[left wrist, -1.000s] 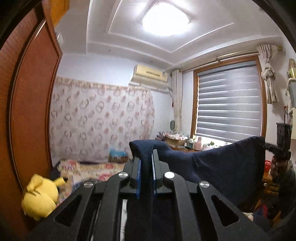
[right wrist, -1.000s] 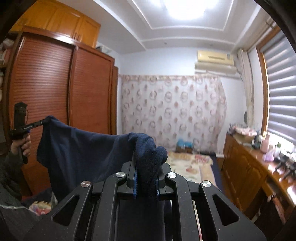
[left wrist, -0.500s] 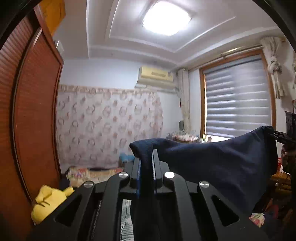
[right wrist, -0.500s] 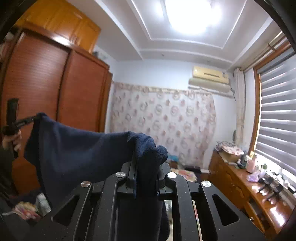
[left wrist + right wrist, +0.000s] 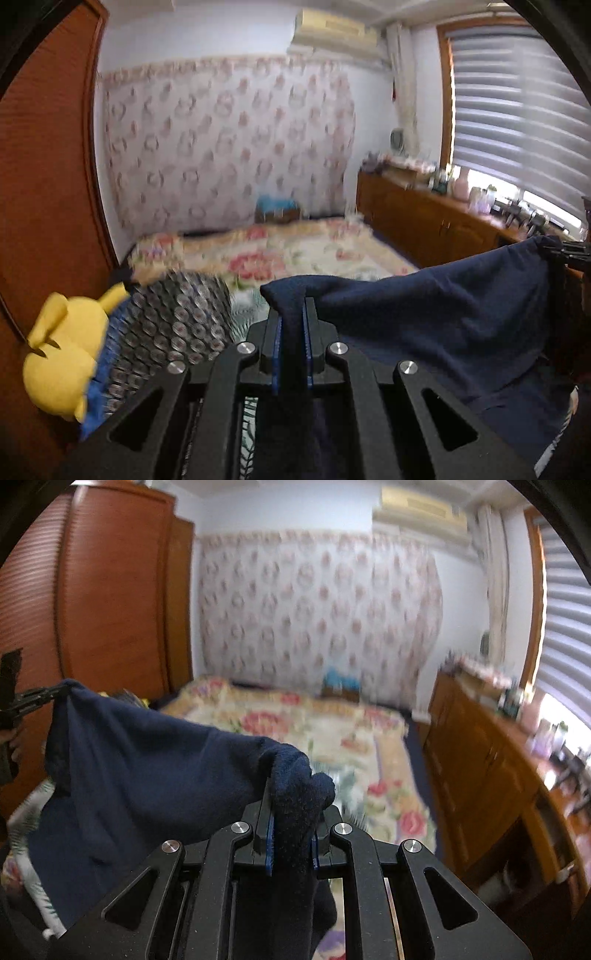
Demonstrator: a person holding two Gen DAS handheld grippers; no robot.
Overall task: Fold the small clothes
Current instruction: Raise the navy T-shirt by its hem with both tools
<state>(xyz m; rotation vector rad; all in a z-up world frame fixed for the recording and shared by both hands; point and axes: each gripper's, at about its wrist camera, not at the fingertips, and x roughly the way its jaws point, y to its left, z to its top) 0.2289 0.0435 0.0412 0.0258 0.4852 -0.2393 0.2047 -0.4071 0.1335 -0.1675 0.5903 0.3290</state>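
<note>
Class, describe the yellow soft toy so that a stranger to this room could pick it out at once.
Start at the tall reddish wooden wardrobe on the left. At its foot, beside a grey patterned cushion on the bed, sits the yellow soft toy. It is the only plain bright yellow thing among flowered bedding.

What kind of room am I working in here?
Most likely a home bedroom: a bed with a floral bedspread, a tall reddish-brown wooden wardrobe, and a yellow plush toy lying beside a patterned pillow.

Both wrist views look downward over the shared bed [image 5: 295, 254].
</note>
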